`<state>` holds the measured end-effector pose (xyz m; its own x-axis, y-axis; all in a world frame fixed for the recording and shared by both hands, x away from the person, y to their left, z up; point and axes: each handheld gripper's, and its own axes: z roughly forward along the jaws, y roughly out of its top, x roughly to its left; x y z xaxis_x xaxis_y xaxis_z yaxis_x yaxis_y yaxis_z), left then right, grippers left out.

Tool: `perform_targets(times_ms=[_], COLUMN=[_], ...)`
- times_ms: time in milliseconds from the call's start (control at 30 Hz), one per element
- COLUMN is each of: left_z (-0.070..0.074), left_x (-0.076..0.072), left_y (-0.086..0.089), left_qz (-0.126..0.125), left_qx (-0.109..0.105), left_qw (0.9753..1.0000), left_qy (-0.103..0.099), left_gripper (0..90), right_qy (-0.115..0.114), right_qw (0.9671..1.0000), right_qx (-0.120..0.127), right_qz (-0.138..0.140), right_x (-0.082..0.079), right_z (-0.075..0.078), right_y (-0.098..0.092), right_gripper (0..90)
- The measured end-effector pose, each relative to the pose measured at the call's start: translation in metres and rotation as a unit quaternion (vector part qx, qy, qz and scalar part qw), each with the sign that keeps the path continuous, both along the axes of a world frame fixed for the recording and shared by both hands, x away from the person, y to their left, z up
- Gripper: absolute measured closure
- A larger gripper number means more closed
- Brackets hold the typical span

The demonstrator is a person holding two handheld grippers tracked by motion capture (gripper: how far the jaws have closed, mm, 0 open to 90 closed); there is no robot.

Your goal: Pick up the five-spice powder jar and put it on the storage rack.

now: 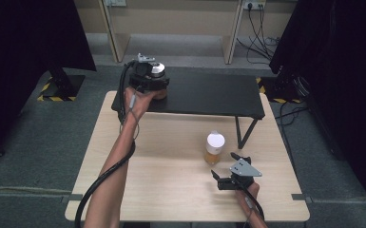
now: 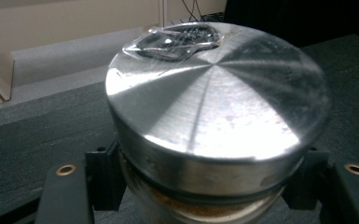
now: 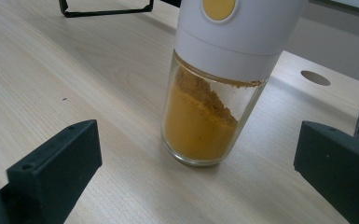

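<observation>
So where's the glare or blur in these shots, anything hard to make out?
Left gripper view: strong glare streaks across the metal lid of the jar, and the background is soft. Right gripper view: the spice jar is fairly sharp, its top cropped, the near jaws slightly blurred. High view: even light on the table, dark curtains at both sides.

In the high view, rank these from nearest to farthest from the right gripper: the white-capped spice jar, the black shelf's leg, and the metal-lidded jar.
1. White-capped spice jar, on the table just ahead-left of the right gripper.
2. Black shelf's leg, farther ahead, right of that jar.
3. Metal-lidded jar, on the shelf's far left end, held in the left gripper.
</observation>
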<state>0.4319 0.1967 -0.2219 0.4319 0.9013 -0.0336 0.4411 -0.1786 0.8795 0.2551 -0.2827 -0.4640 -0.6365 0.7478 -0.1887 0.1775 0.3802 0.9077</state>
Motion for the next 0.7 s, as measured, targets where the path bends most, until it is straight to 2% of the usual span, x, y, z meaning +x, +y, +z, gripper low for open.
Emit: perform_targets(times_ms=[100, 200, 300, 333, 367, 400, 467, 700], left_z=[-0.002, -0.006, -0.004, -0.002, 0.000, 0.000, 0.000, 0.006], left_x=[0.001, -0.001, 0.000, 0.002, 0.002, 0.001, -0.003, -0.010], left_y=[-0.003, -0.001, -0.003, -0.004, -0.006, -0.007, -0.006, -0.004], left_qz=[0.000, -0.001, 0.001, 0.001, 0.006, 0.007, 0.010, 0.014], left_qx=[0.011, 0.007, 0.008, 0.007, 0.010, 0.011, 0.003, 0.003], left_qw=[0.9999, 0.9999, 1.0000, 1.0000, 0.9999, 0.9999, 1.0000, 0.9999], left_qy=[-0.001, -0.009, -0.003, 0.003, 0.008, 0.005, 0.000, -0.001], left_gripper=[30.5, 30.3, 29.9, 25.7, 16.3, 10.5, 4.5, 0.0], right_qy=[0.000, 0.001, 0.001, 0.001, 0.001, 0.002, 0.001, 0.001], right_qw=[1.0000, 1.0000, 1.0000, 1.0000, 1.0000, 1.0000, 1.0000, 1.0000], right_qx=[-0.001, 0.002, -0.001, -0.002, -0.002, -0.001, -0.001, -0.002], right_qz=[0.001, 0.000, 0.001, 0.001, 0.001, 0.000, 0.001, 0.001], right_x=[0.000, 0.000, 0.000, 0.000, 0.000, 0.000, 0.000, 0.000], right_z=[0.000, 0.000, 0.000, 0.000, 0.000, 0.000, 0.000, 0.000], right_y=[0.000, 0.000, 0.000, 0.000, 0.000, 0.000, 0.000, 0.000], right_gripper=[0.5, 0.6, 0.6, 0.6, 0.6, 0.5, 0.6, 0.6])
